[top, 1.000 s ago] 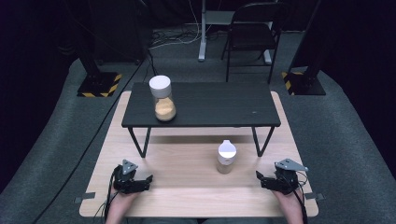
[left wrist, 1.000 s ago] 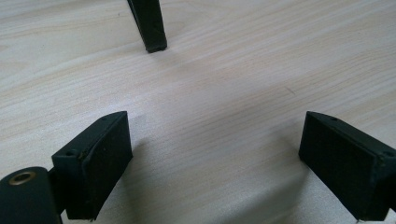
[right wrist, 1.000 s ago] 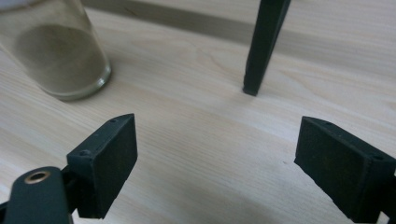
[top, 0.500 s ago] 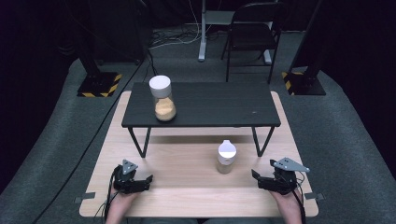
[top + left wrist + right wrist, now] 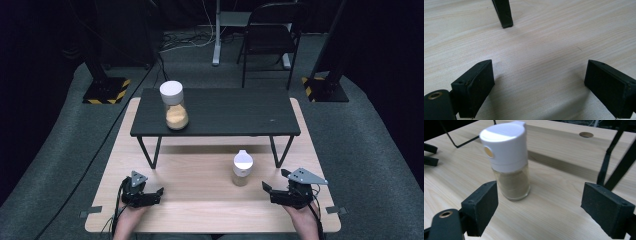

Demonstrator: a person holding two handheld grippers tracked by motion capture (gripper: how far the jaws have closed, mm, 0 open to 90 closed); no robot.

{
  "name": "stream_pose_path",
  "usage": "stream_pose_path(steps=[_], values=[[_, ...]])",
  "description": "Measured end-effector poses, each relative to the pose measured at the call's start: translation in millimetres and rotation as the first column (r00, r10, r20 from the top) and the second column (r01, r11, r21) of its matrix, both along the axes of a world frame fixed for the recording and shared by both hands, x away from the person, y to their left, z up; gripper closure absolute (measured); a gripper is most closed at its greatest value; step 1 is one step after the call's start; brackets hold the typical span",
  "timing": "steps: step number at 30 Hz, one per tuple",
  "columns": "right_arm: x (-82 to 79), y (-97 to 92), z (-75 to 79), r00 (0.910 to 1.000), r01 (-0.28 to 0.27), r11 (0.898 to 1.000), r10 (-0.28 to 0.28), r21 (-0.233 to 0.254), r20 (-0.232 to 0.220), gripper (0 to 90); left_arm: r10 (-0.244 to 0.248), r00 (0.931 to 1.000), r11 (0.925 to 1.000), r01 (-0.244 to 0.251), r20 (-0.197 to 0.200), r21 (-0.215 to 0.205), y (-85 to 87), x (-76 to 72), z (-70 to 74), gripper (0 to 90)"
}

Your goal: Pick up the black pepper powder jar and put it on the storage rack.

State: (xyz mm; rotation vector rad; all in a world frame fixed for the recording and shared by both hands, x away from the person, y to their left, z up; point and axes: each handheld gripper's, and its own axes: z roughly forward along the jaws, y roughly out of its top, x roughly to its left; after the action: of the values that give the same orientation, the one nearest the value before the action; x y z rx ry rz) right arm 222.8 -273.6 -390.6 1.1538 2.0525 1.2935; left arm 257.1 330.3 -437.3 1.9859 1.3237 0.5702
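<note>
A small clear glass shaker jar [image 5: 509, 162] with a white plastic flip-top cap, half full of tan powder, stands upright on the pale wood-grain table [image 5: 200, 200], near the black low bench's [image 5: 220, 112] right legs. The right gripper [image 5: 272, 185] points at it, jaws wide and just narrowing, nothing between them. The left gripper [image 5: 159, 192] rests open over bare wood. Grey carpet surrounds the table.

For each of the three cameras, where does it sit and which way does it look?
High view: above the person's side, facing forward and down on the wooden table; both hands hold tongs.
Left gripper view: rides the left tongs, facing bare wood and a rack leg.
Right gripper view: rides the right tongs, facing the spice jar, also seen from above.
</note>
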Motion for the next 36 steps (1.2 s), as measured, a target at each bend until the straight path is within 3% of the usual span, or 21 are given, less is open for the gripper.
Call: stream_pose_path(steps=[21,36], values=[[13.9,29.7,4.8,0.9954,-0.092,0.996,0.093,-0.009,0.025,13.9,-0.001,1.0000,1.0000,0.001,-0.001,0.000,0.1,0.2,0.1,8.3],[40.7,40.6,0.1,0.9907,-0.134,0.991,0.134,0.002,0.023,15.7,-0.002,1.0000,1.0000,0.002,-0.001,0.000,0.1,0.3,0.1,8.2]])
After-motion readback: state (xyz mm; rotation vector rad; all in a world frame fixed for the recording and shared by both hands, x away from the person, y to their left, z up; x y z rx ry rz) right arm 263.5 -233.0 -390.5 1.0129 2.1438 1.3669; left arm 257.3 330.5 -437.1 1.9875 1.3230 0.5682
